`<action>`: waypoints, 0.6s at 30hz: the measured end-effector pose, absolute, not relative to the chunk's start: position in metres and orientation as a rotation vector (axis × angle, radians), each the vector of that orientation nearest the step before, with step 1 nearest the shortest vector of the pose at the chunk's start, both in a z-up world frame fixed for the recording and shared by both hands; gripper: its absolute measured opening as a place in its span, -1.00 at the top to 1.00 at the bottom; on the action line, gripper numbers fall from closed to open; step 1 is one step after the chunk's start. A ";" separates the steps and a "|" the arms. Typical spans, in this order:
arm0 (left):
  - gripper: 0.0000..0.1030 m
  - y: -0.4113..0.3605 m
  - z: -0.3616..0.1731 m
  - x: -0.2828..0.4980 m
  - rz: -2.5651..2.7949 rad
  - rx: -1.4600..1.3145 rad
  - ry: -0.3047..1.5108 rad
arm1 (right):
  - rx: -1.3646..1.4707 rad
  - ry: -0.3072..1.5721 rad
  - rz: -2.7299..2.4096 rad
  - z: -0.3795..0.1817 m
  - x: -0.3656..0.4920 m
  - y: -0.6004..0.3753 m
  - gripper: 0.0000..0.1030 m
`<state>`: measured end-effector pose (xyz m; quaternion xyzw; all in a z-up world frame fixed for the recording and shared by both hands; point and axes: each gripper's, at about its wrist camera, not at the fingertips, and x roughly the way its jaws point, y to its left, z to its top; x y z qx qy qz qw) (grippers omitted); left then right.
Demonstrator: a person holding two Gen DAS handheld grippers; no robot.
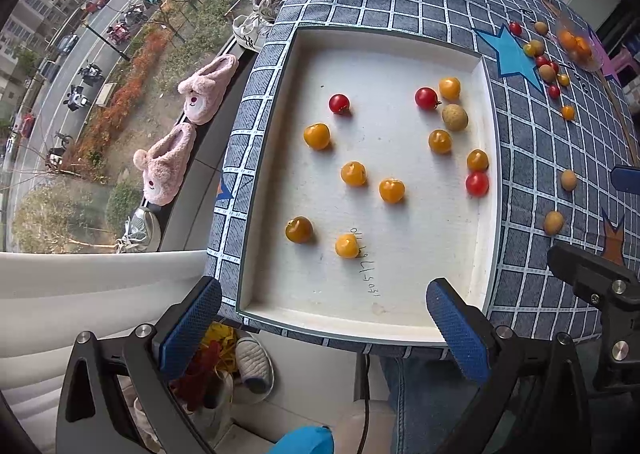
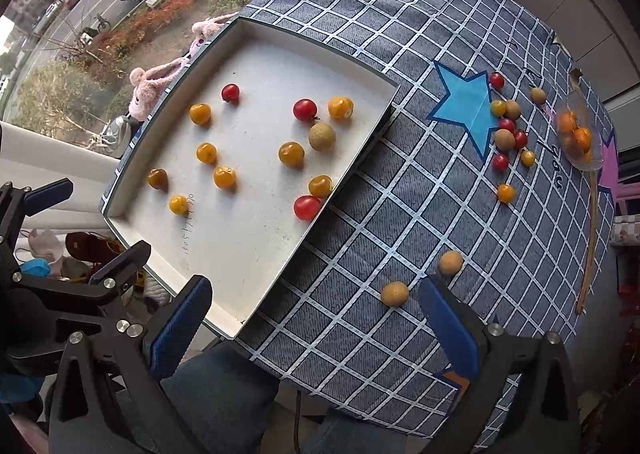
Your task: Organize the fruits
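both wrists overlooking tray, near edge

Right wrist view, as I read it:

- Right gripper: jaws spread wide, nothing between them, over the near edge of the surface, which wears a grid-pattern cloth.
- White tray: on the left part of the surface. I count eight yellow tomatoes, three red tomatoes and one tan fruit inside.
- Two loose tan fruits: on the cloth near the right jaw.
- Mixed cluster of small fruits: toward the far right edge, beside the blue star.
- Clear bag of orange fruits: at the right edge.
- Left gripper: partly visible at the tray's near left corner.
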<state>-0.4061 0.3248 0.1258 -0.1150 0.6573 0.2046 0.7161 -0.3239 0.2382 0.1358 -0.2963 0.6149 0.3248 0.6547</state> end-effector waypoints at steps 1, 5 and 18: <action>-1.00 0.325 0.126 -0.406 0.453 -0.255 1.455 | -0.672 1.394 0.736 0.136 -0.324 0.238 -1.00; -1.00 0.325 0.126 -0.406 0.453 -0.255 1.456 | -0.673 1.397 0.734 0.135 -0.324 0.238 -1.00; -1.00 0.324 0.118 -0.404 0.421 -0.269 1.486 | -0.684 1.402 0.733 0.132 -0.323 0.238 -1.00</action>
